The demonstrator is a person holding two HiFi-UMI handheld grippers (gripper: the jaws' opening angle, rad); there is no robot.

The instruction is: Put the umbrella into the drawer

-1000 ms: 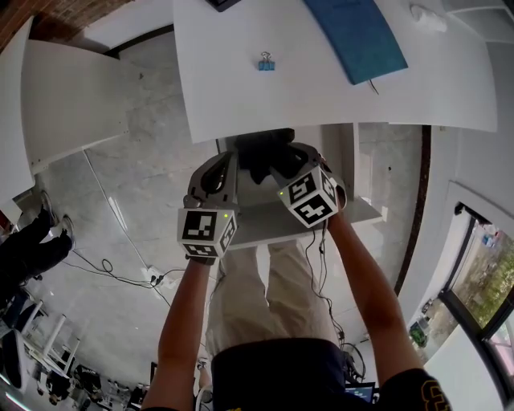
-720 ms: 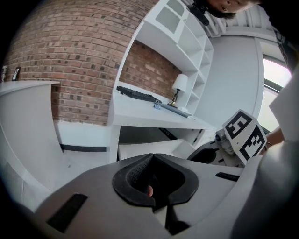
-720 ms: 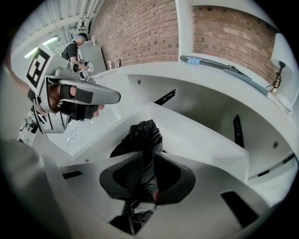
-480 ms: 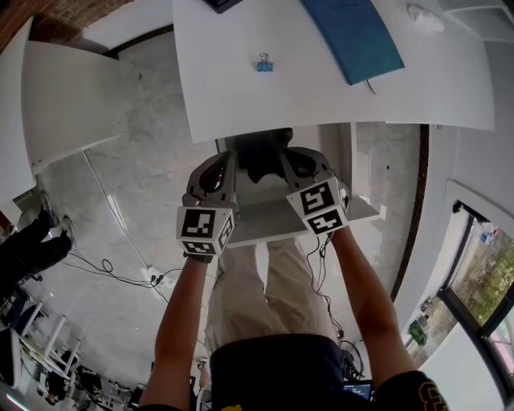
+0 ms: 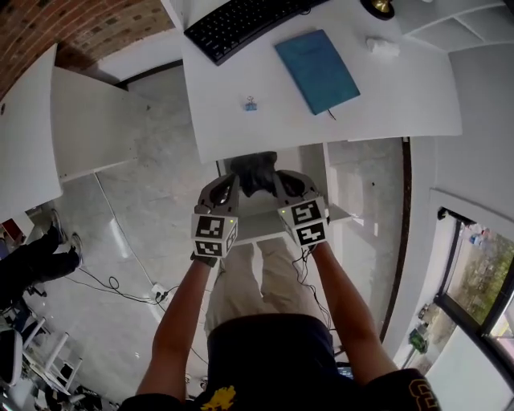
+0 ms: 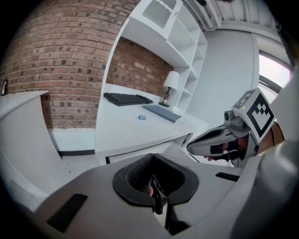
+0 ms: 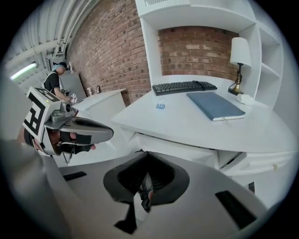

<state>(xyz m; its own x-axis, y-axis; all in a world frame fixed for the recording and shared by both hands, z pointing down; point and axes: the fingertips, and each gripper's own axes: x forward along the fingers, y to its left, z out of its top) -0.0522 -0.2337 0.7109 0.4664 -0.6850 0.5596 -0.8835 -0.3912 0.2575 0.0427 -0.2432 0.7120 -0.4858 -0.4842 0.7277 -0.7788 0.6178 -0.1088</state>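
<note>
At the top of my head view, a black keyboard (image 5: 241, 22) lies on the white table (image 5: 401, 104). A blue notebook (image 5: 317, 71) sits to its right, and a small binder clip (image 5: 250, 103) lies below the keyboard. Cables (image 5: 128, 282) trail across the floor (image 5: 136, 201) at lower left.

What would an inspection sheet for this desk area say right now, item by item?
Surface: white desk, mostly bare.
Job's things: black umbrella lies in the open drawer under the desk edge.
Clutter: keyboard, blue notebook, binder clip, lamp, small white wad.
Grippers: left gripper and right gripper are both shut and empty, one on either side of the umbrella.
Cables: loose cables on the floor.
Surroundings: brick wall, window, another person at the left edge.
</note>
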